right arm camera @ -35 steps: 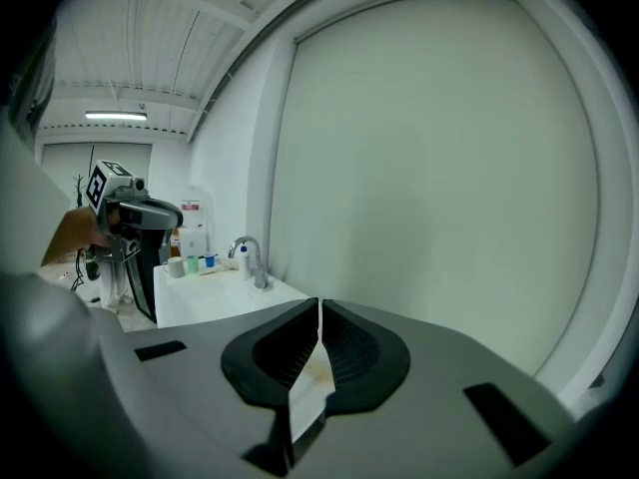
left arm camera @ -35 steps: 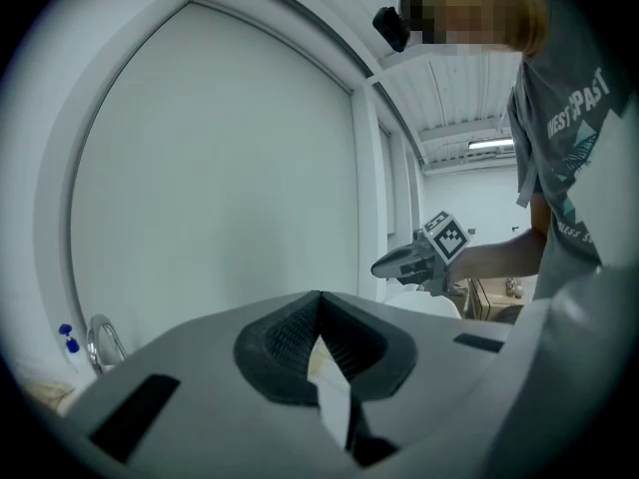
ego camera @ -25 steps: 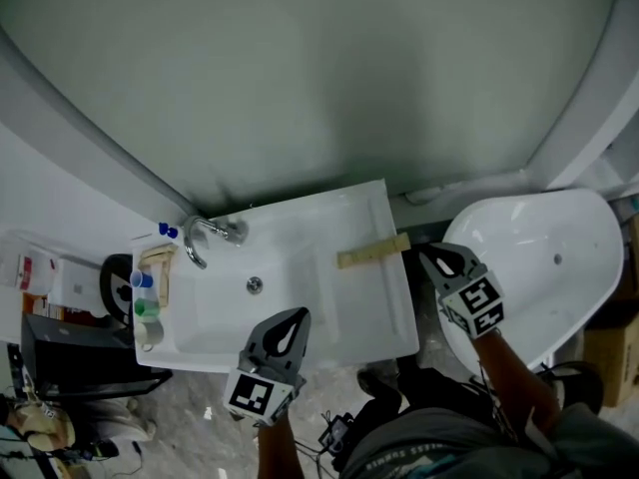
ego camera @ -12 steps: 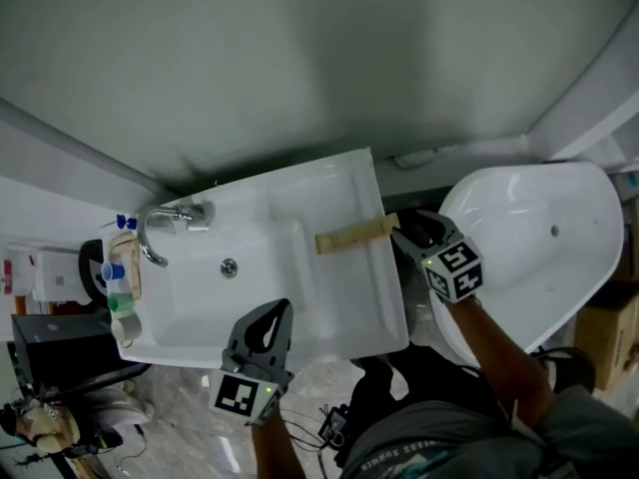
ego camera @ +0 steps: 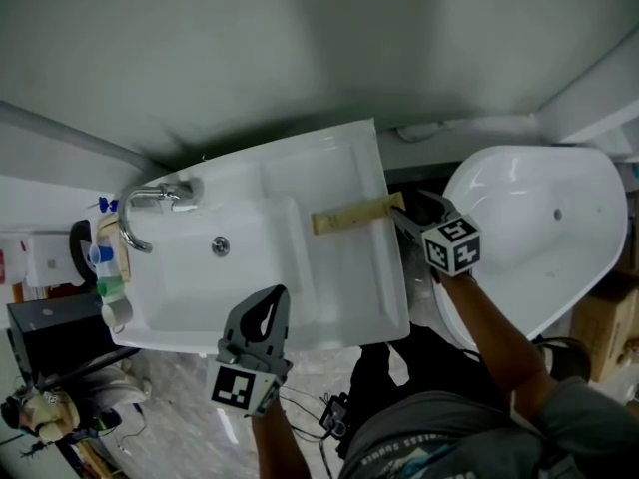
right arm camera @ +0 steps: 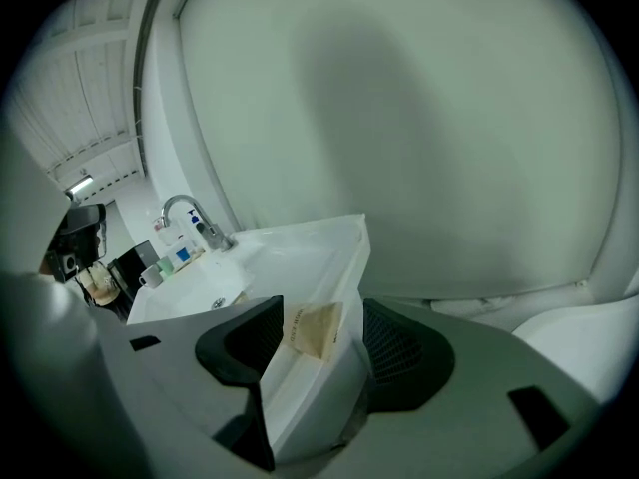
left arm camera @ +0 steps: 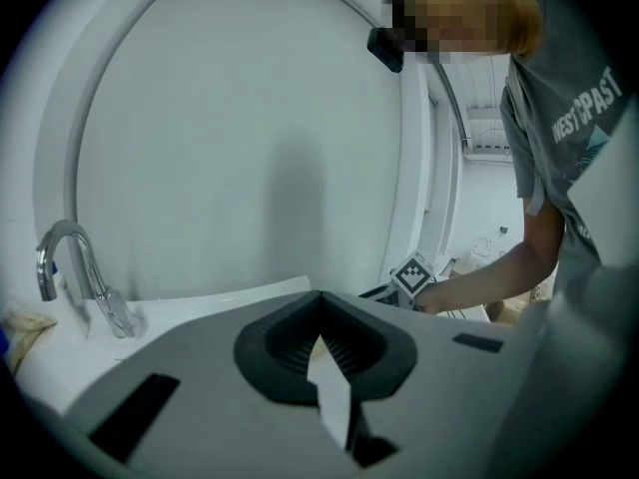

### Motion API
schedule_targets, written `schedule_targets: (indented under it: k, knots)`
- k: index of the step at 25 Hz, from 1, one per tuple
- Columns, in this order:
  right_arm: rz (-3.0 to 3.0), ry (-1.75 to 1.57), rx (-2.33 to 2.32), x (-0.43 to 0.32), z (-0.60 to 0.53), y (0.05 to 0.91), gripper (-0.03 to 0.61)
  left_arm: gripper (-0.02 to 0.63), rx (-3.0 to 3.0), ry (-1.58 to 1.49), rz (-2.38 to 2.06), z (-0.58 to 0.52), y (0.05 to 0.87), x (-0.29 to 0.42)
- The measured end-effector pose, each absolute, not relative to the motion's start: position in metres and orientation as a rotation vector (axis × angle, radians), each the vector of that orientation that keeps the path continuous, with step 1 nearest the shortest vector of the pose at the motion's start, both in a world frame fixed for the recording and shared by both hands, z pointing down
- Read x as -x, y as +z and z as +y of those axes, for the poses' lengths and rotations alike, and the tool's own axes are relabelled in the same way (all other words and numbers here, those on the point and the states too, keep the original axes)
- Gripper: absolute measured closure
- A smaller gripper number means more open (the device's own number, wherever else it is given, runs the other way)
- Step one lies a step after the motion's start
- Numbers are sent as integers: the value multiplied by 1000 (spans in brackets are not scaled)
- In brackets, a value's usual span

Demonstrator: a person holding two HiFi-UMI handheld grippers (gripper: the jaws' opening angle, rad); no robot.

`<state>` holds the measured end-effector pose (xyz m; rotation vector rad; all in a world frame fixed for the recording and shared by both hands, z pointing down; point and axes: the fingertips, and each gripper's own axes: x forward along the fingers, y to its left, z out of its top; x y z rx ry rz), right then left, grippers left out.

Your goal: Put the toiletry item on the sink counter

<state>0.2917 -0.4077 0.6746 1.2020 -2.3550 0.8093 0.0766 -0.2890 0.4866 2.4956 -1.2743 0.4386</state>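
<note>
Toiletry item, a flat tan oblong packet w/ matte paper look, lies on the glossy white moulded sink worktop, right part. Long axis runs L-R, R end at the edge btwn the fingers of my right gripper. Those have just been opening and are now spread, not pressing it. Left gripper hangs at the near edge, fingers pressed together.

Tan packet, flat on sink counter
</note>
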Motion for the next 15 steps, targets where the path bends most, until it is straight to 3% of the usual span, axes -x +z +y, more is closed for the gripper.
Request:
schedule_targets:
  k: [12, 15]
  knots:
    - [-2328, 871, -1142, -279, -412, 706, 330, 614, -2451, 451, -1302, -288, 497, -73]
    - [-2328, 807, -1108, -275, -412, 704, 404, 614, -2444, 449, -1319, -287, 493, -71]
